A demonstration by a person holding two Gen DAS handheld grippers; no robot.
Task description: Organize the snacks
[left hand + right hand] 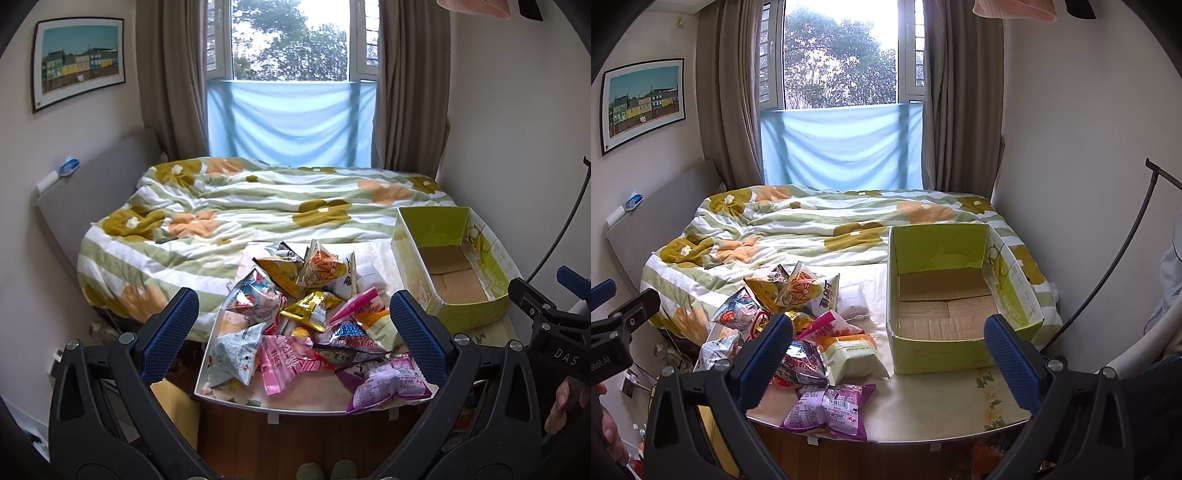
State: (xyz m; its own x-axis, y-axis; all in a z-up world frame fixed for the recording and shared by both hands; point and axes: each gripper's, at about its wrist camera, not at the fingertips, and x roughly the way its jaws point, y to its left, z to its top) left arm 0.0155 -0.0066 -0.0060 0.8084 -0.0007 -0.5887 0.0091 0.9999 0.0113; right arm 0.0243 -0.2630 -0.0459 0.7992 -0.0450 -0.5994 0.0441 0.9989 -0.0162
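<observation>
Both jaws stood wide open and held nothing. Left gripper (293,334) hovered above the near edge of the snack pile (306,321); its blue pads (170,334) framed the heap from either side without touching any packet. Right gripper (888,356) hovered over the gap between the pile and the green cardboard box (938,354), one pad over the packets, the other over the box's near right corner.

Snacks lay heaped on the left part of a white floral table (923,406) set against the foot of the bed. Noted in the pile: a purple packet (831,410) at the near table edge, a pink striped packet (286,360), a gold foil packet (312,308), a grey-blue packet (236,350), and an orange packet (321,269) at the far side. A pale yellow-white packet (851,354) lay just beside the box.

Box sat on the table's right part, open at the top, bare brown floor showing inside. Bed carried a striped flower-print duvet (240,199).
</observation>
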